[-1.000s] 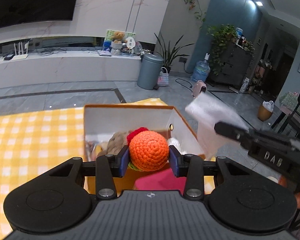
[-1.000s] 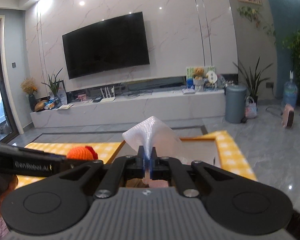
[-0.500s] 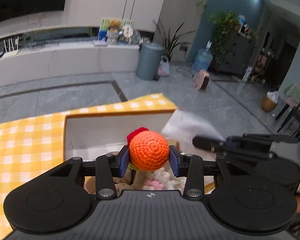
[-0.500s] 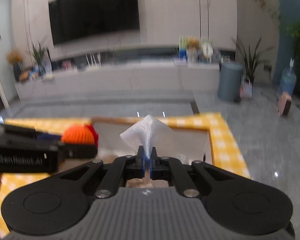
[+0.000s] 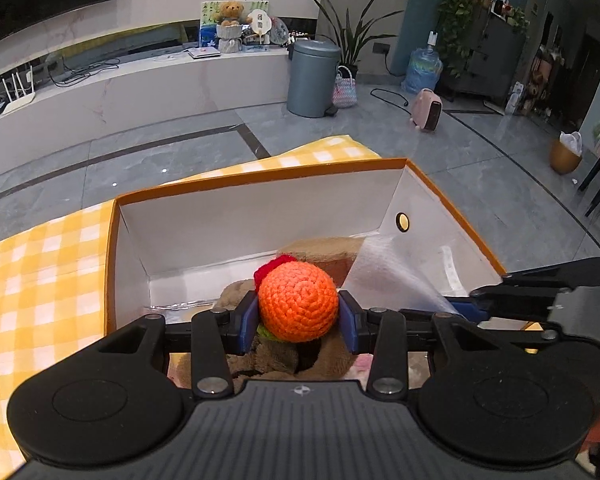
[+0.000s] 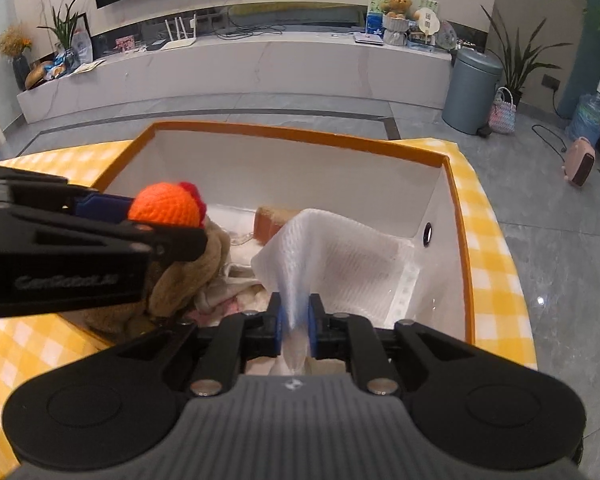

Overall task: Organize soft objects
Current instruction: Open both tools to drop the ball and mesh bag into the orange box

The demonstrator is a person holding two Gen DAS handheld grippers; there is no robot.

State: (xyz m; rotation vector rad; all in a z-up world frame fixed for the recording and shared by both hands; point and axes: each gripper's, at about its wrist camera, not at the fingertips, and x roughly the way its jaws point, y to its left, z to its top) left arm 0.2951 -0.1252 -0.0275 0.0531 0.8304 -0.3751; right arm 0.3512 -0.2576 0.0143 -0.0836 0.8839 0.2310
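The left gripper [image 5: 299,317] holds an orange crocheted ball with a red knitted tuft [image 5: 297,301] between its blue pads; both pads press on the sides of the ball. A second ago this ball was above the near rim of the white cardboard box with the orange edge [image 5: 260,178]. Now it hangs lower, inside the box opening, above a brown plush toy [image 5: 236,296] that lies on the box floor.

The right gripper [image 6: 295,322] has a white textured cloth [image 6: 340,248] between its blue pads. One second ago the jaws were pressed together on a pinched fold of this cloth, high above the box. Its jaws have just been opening: they stand now a little apart, with a narrow gap, and the cloth is still between them but looks loose. The cloth now spreads down into the right part of the box, near the right wall with the round hole [image 6: 427,234].

In the right wrist view the left gripper [image 6: 168,216] is at the left, with the ball over the plush toy [image 6: 188,276]. The box stands on a yellow and white checked tablecloth [image 6: 496,280]. A brown block-like soft thing [image 6: 272,220] lies at the far side of the box floor, partly behind the cloth.
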